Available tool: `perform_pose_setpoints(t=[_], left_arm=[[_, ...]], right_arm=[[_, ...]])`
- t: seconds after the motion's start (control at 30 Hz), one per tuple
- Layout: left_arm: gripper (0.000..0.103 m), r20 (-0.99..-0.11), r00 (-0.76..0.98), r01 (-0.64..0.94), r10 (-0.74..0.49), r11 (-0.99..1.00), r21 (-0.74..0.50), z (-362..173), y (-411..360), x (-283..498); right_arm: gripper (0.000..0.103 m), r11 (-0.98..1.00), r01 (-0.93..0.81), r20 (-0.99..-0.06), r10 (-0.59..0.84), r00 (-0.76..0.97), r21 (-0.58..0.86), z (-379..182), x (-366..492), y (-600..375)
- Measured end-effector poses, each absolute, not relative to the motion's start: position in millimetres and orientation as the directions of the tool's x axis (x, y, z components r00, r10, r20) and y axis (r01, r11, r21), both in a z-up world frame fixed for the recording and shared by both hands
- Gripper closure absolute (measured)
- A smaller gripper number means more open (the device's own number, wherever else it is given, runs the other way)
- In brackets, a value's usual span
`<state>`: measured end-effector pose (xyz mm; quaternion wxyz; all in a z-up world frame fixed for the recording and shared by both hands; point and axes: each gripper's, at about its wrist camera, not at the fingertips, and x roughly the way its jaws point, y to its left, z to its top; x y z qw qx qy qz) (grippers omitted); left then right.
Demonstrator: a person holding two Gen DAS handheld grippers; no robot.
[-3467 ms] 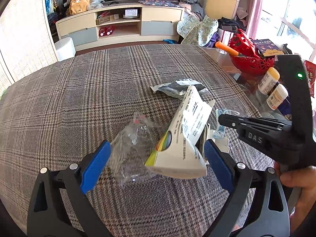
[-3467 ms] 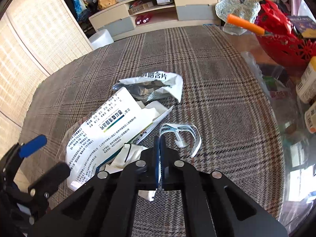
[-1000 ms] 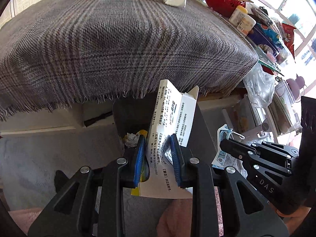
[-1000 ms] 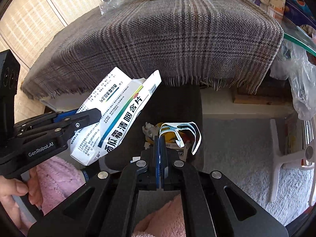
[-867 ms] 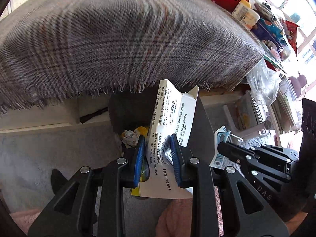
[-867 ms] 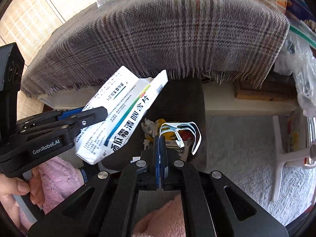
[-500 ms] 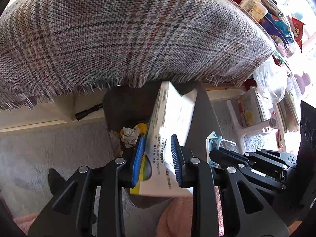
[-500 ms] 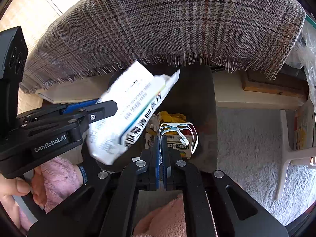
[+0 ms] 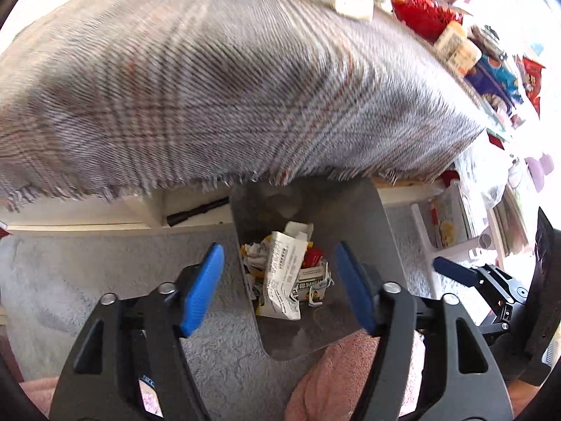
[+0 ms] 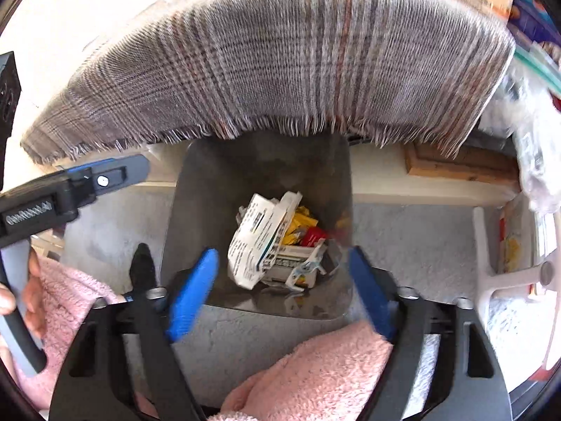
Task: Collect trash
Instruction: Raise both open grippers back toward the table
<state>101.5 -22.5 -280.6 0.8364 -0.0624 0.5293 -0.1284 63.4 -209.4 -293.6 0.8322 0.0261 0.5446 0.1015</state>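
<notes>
Trash first, seen from the left wrist: the white medicine box (image 9: 282, 280) lies down in the dark grey bin (image 9: 378, 231), printed side up, on top of crumpled paper (image 9: 253, 254), yellow and red wrappers (image 9: 313, 256) and a small printed carton (image 9: 308, 282). The left gripper (image 9: 280, 284) hangs above the bin with its jaws opening, blue pads wide apart, nothing pressed between them; the box sits well below, free of both pads. At the far right edge the right gripper (image 9: 452, 270) pokes in, one blue-tipped finger showing. The bin stands on grey carpet (image 9: 105, 270) under the fringed edge of the plaid cloth (image 9: 228, 87). Up on the cloth's far side, blurred, lie more scraps (image 9: 350, 0), beside a red basket (image 9: 420, 17) and a white bottle (image 9: 455, 45). Pink fleece (image 9: 336, 379) fills the bottom of the frame.

Over to the right wrist: the right gripper (image 10: 284, 287) also hovers over the bin (image 10: 196, 189), jaws opening, pads spread wide and empty. Below them the medicine box (image 10: 256, 242) rests in the bin, tilted against the yellow wrappers (image 10: 298, 226), and a small white-and-blue plastic piece (image 10: 305, 268) lies just beside it on the printed carton (image 10: 292, 254). At left the left gripper (image 10: 105, 175) reaches in, held by a hand (image 10: 21, 291) at a pink sleeve (image 10: 66, 298). The plaid cloth (image 10: 280, 63) overhangs the bin's far rim.
</notes>
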Motion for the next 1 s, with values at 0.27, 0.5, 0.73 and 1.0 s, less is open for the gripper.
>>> perform_pose_setpoints(t=[0.27, 0.5, 0.73, 1.0], left_arm=[[0.011, -0.836, 0.491, 0.127, -0.247, 0.969, -0.211, -233, 0, 93], [0.010, -0.813, 0.537, 0.126, -0.224, 0.975, -0.185, -190, 18, 108], [0.010, -0.799, 0.570, 0.109, -0.191, 0.982, -0.156, -159, 35, 150], [0.010, -0.802, 0.572, 0.135, -0.172, 0.984, -0.115, -152, 33, 198]], right_arm=[[0.003, 0.981, -0.127, -0.886, 0.186, 0.425, 0.145, -263, 62, -210], [0.003, 0.983, -0.090, -0.850, 0.183, 0.494, 0.160, -210, 80, -221], [0.003, 0.977, -0.055, -0.808, 0.201, 0.553, 0.205, -167, 119, -231], [0.003, 0.980, -0.050, -0.788, 0.185, 0.587, 0.193, -144, 170, -228]])
